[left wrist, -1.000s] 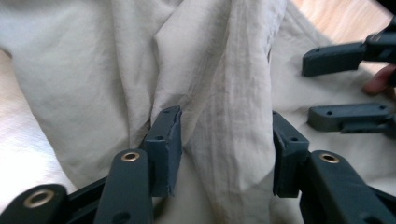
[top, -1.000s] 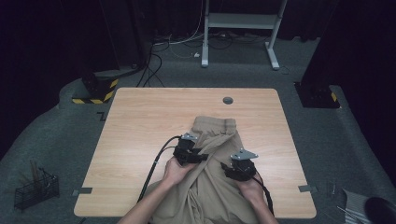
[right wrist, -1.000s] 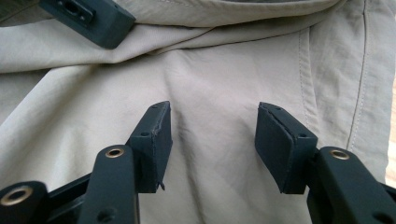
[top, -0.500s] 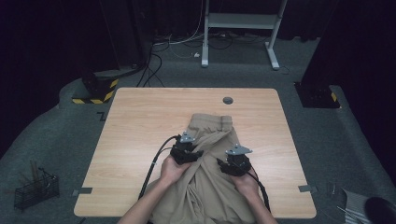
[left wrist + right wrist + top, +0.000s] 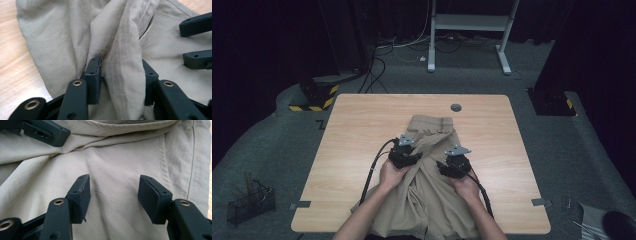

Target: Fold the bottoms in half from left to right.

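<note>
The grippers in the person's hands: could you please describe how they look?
Each gripper is black. The left gripper and right gripper each carry a grey three-cornered plate on top and trail a black cable toward the person. Close up, the jaws are flat black blocks on black link arms with brass-coloured rivets. The forearms show no sleeves.

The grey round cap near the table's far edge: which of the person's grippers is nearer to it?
Right, narrowly. The right gripper sits almost straight below the grey cap on the khaki trousers; the left gripper lies farther off to the left.
</note>
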`<state>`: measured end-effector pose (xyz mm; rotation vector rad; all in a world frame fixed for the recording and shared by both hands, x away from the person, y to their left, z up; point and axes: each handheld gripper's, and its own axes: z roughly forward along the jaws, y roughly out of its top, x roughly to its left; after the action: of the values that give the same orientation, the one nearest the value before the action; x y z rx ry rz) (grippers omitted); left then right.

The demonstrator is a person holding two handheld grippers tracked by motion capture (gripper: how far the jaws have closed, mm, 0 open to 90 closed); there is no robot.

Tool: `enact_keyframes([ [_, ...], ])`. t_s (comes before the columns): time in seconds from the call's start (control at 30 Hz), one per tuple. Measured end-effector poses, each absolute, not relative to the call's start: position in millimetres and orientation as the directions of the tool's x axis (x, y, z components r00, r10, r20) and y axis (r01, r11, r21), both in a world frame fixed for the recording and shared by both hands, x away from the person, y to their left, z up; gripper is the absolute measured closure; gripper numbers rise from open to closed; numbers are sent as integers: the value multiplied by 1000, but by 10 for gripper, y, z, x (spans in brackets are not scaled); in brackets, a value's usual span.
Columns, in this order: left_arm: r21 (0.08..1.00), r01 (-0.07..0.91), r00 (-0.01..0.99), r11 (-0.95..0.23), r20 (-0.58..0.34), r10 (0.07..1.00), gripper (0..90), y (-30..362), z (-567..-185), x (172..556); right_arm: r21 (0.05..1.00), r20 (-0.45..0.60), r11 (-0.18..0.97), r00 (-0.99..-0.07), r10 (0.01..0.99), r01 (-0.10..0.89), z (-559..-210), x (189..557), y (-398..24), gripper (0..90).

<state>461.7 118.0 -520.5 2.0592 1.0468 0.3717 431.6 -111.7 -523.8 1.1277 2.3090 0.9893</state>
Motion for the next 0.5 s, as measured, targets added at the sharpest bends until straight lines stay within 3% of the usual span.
enact_keyframes([
  [0.23, 746, 551, 597, -375, -38, 801, 602, 1191, -5195, 4790, 736, -35, 420, -589, 807, 531, -5238, 4505, -1008, 439],
  [0.5, 727, 590, 563, -352, -57, 825, 594, 1219, -5165, 5014, 736, -34, 405, -568, 822, 542, -5238, 4704, -929, 439],
])
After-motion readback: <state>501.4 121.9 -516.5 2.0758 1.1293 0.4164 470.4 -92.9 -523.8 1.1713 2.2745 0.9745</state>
